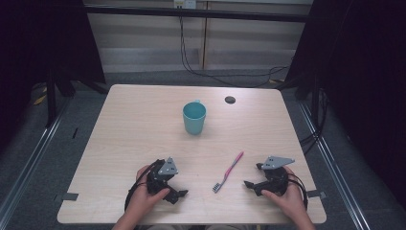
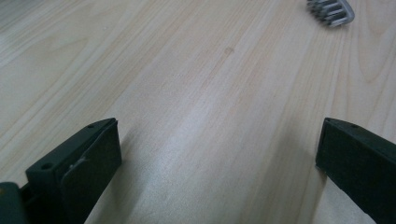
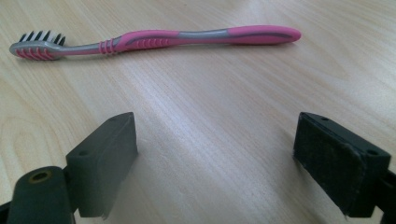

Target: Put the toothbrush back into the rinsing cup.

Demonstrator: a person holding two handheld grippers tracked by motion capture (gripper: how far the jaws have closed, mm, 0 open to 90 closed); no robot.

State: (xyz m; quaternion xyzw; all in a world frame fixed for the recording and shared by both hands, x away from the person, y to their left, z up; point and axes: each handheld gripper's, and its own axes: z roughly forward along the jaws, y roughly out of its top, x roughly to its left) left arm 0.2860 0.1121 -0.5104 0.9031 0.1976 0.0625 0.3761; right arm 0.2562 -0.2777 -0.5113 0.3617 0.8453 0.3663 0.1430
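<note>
A pink and grey toothbrush [image 1: 229,171] lies flat on the wooden table [image 1: 143,124], bristle head toward the front edge. A teal cup [image 1: 194,118] stands upright farther back, near the table's middle. My left gripper [image 1: 179,193] rests low on the table at the front left, open, nothing between its jaws; the brush head [image 2: 332,11] lies ahead of it at the upper right. My right gripper [image 1: 251,185] rests at the front right, open and empty, jaws pointing at the toothbrush [image 3: 154,39], which lies crosswise a short way beyond them.
A small dark round grommet [image 1: 230,99] sits in the tabletop behind and right of the cup. Cables [image 1: 225,76] run over the grey floor behind the table. Dark stands flank the table on both sides.
</note>
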